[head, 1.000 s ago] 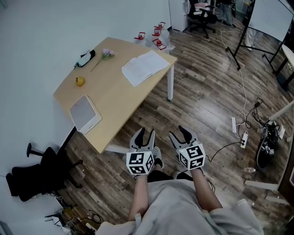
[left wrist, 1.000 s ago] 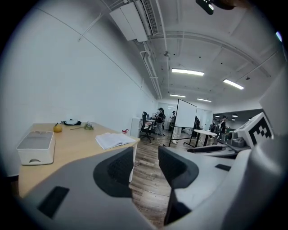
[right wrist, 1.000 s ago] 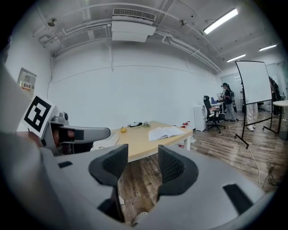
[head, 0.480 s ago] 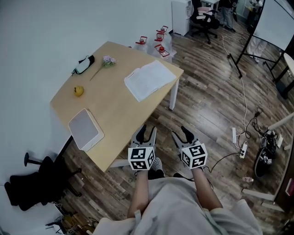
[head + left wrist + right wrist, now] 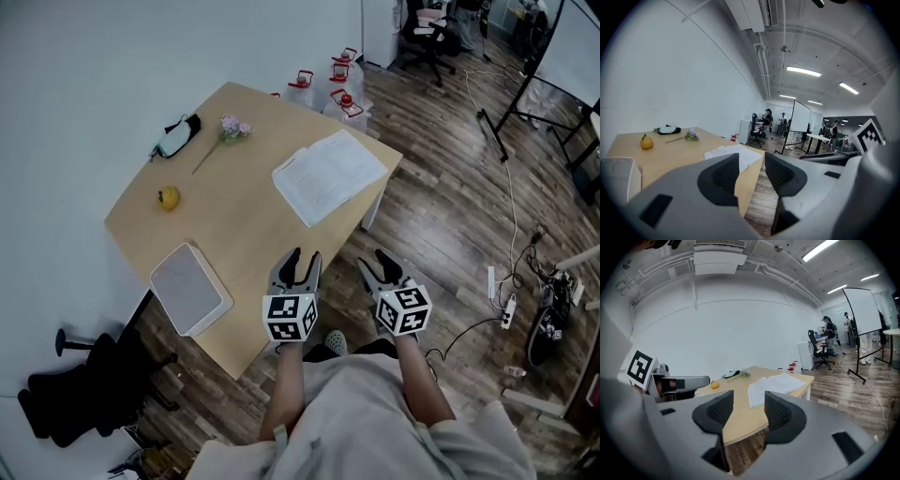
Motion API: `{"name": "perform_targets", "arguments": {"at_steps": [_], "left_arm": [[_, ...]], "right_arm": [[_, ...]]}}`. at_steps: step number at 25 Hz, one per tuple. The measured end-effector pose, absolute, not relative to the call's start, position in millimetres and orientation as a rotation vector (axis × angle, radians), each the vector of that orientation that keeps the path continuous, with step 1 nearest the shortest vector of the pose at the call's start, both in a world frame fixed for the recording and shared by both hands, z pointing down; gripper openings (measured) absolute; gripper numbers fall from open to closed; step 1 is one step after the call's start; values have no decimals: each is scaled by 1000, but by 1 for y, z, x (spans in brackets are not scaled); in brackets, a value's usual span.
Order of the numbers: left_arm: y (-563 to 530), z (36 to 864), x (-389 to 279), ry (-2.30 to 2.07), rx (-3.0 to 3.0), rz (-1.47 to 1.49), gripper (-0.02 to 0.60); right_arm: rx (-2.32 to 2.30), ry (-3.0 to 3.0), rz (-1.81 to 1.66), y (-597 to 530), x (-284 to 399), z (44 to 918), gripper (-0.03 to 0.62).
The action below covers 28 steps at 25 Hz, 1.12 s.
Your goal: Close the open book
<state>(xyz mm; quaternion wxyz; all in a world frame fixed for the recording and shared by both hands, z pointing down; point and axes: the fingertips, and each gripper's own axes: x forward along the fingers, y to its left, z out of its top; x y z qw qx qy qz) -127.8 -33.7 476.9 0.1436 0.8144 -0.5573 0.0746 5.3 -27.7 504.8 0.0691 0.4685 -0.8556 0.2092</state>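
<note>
An open book [image 5: 329, 175] with white pages lies flat near the far right corner of the wooden table [image 5: 244, 244]. It also shows in the left gripper view as the book [image 5: 745, 155] and in the right gripper view as the book [image 5: 776, 384]. My left gripper [image 5: 296, 265] hangs over the table's near edge, jaws open and empty. My right gripper [image 5: 385, 266] is beside it, just off the table over the floor, open and empty too. Both point toward the book and stay well short of it.
On the table are a white box [image 5: 190, 288], a yellow fruit [image 5: 169, 198], a flower sprig [image 5: 228, 130] and a dark pouch [image 5: 176, 137]. Red-capped bottles [image 5: 330, 89] stand on the floor behind. A black chair [image 5: 75, 398] sits at left; cables and a power strip [image 5: 498, 282] lie at right.
Both grippers and the person have moved forward toward the table; the left gripper now reaches over its near edge. The jaws of both look unchanged.
</note>
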Motion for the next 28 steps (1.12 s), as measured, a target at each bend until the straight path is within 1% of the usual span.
{"name": "perform_targets", "arguments": {"at_steps": [6, 12, 19, 24, 28], "left_arm": [[-56, 494, -148, -1555, 2326, 247, 166], [-81, 516, -149, -1519, 2307, 280, 166], [-134, 517, -157, -1558, 2283, 286, 166], [-175, 513, -158, -1578, 2269, 305, 166], [-205, 518, -152, -1582, 2253, 322, 166]], "right_arm": [[1428, -2531, 717, -49, -10, 520, 215], [1446, -2505, 827, -76, -9, 541, 215], [1418, -2527, 923, -133, -16, 548, 215], [1408, -2535, 1041, -180, -15, 552, 215], [1404, -2507, 1240, -214, -4, 570, 215]]}}
